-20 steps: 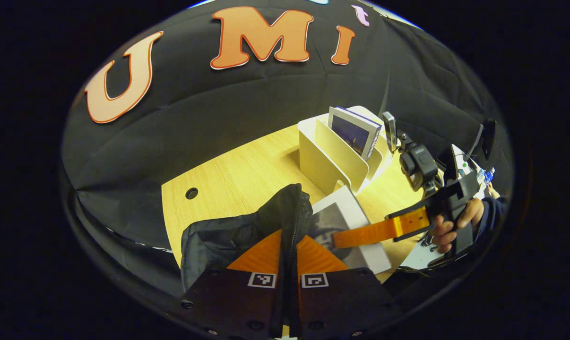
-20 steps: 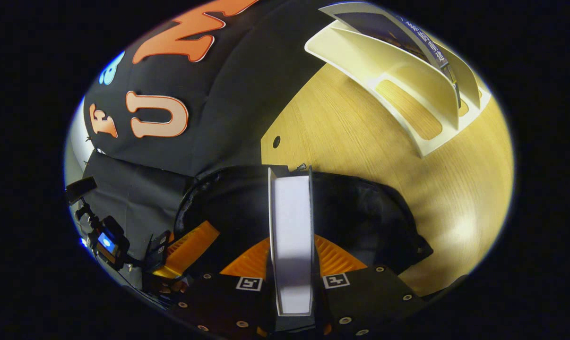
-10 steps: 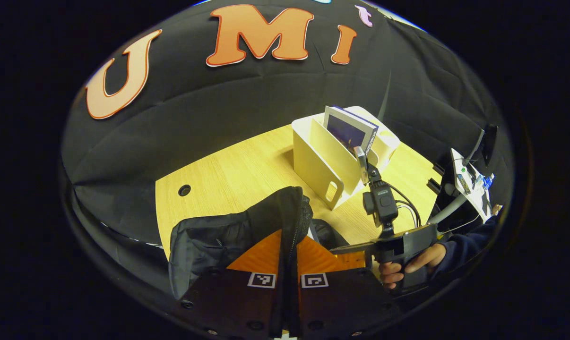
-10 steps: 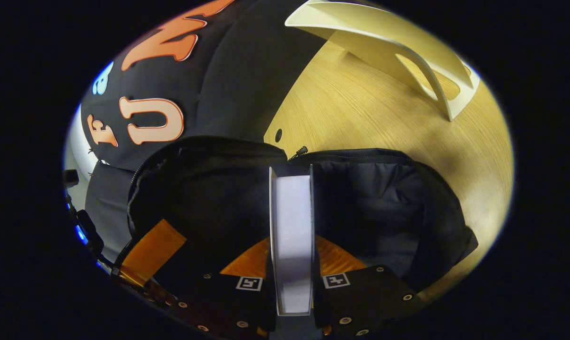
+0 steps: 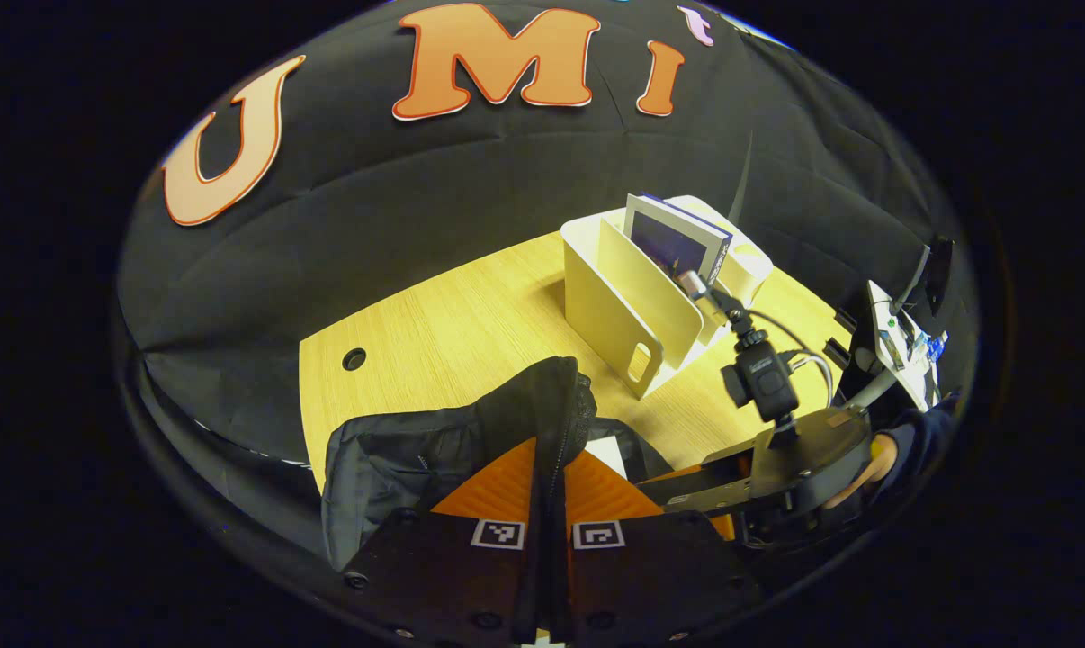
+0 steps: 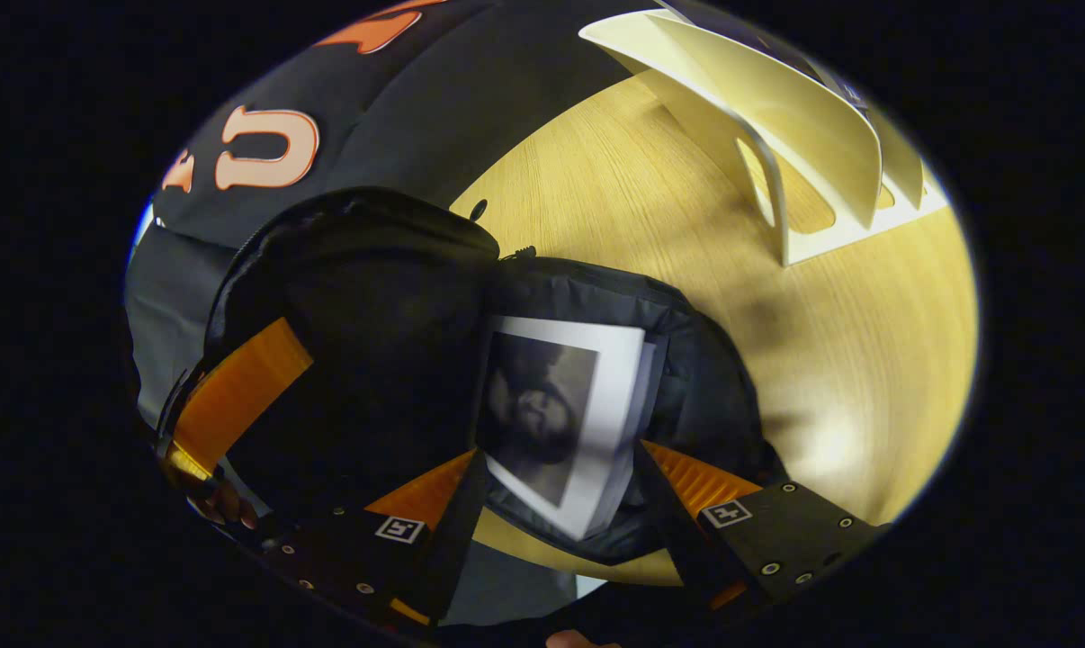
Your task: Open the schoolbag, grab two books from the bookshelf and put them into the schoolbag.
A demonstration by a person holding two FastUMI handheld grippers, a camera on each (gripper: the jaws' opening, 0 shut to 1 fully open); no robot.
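My left gripper [image 5: 547, 504] is clenched on the raised flap of the black schoolbag [image 5: 434, 450], both fingers pressing the zipper edge of the fabric between them, so the flap stands up straight in front of the camera in the left gripper view. In the right gripper view my right gripper [image 6: 556, 499] stands released, its two fingers spread wide apart over the mouth of the schoolbag [image 6: 695, 360], touching nothing I can make out. Between those spread fingers lies the white-bordered book with the dark photo cover [image 6: 556, 405], tilted inside the open compartment of the schoolbag, apart from both fingers. To the left of that book the lifted flap arches up dark, and at its far left side my left gripper [image 6: 237, 396] shows with fingers of my hand [image 6: 223, 504] below it. In the left gripper view a white corner of the book [image 5: 607, 453] peeps out just beside the flap, and right of the schoolbag my right gripper [image 5: 686, 495] hangs with its small camera [image 5: 763, 387] on top. The schoolbag sits on the light wooden table [image 5: 470, 324], near its front edge. Beyond the schoolbag, well apart from it, the white bookshelf [image 5: 628, 310] stands on the table, and a book with a dark blue cover [image 5: 673, 238] leans upright in one of its slots. The bookshelf [image 6: 803, 153] stands the same way beyond the schoolbag in the right gripper view
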